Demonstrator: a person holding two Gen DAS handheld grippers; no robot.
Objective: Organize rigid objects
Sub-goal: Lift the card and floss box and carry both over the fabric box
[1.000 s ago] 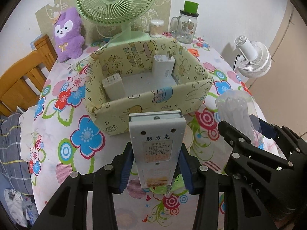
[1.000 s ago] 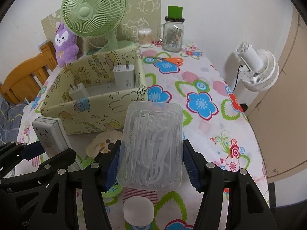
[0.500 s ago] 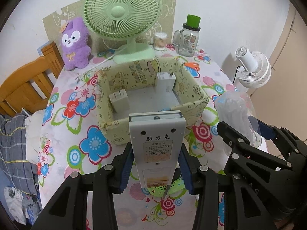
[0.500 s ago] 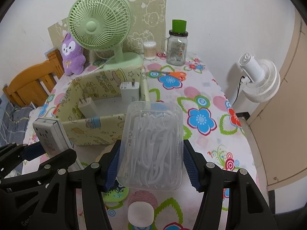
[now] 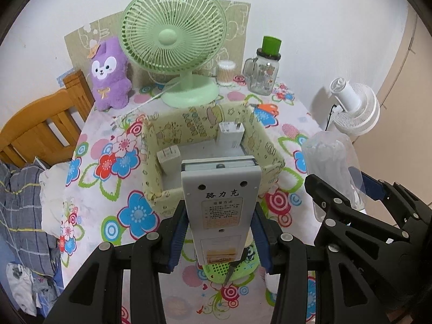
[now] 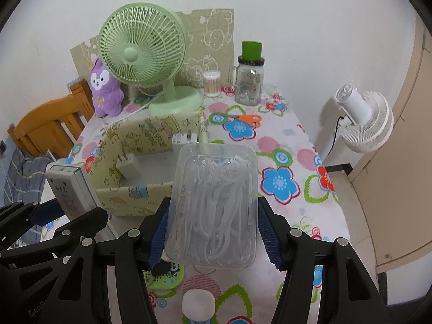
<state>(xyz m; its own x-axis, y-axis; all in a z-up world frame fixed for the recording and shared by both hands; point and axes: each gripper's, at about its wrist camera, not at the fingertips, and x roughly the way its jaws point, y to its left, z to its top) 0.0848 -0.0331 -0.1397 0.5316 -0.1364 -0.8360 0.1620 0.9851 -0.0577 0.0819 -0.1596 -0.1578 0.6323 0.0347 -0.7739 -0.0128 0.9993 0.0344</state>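
Observation:
My left gripper (image 5: 220,232) is shut on a grey-white remote-like device (image 5: 220,202), label side up, held above the floral table. That device (image 6: 71,189) also shows at the left of the right wrist view. A clear plastic box of white floss picks (image 6: 214,210) is clamped in my right gripper (image 6: 213,233); it appears at the right of the left wrist view too, as the clear box (image 5: 332,167). Ahead lies the yellow patterned storage box (image 5: 270,148) with two white chargers (image 5: 230,135) inside. The same storage box (image 6: 135,191) sits left of centre in the right wrist view.
A green desk fan (image 5: 175,46), purple plush (image 5: 109,73), cotton swab tub (image 5: 226,73) and glass jar (image 5: 266,70) line the table's back. Orange scissors (image 6: 247,118) lie behind the box. A green perforated item (image 5: 229,267) and white round lid (image 6: 198,305) lie below me. A white fan (image 6: 364,121) stands at the right.
Both grippers have risen with their loads; the table and yellow box look smaller and farther below. Both grips are unchanged.

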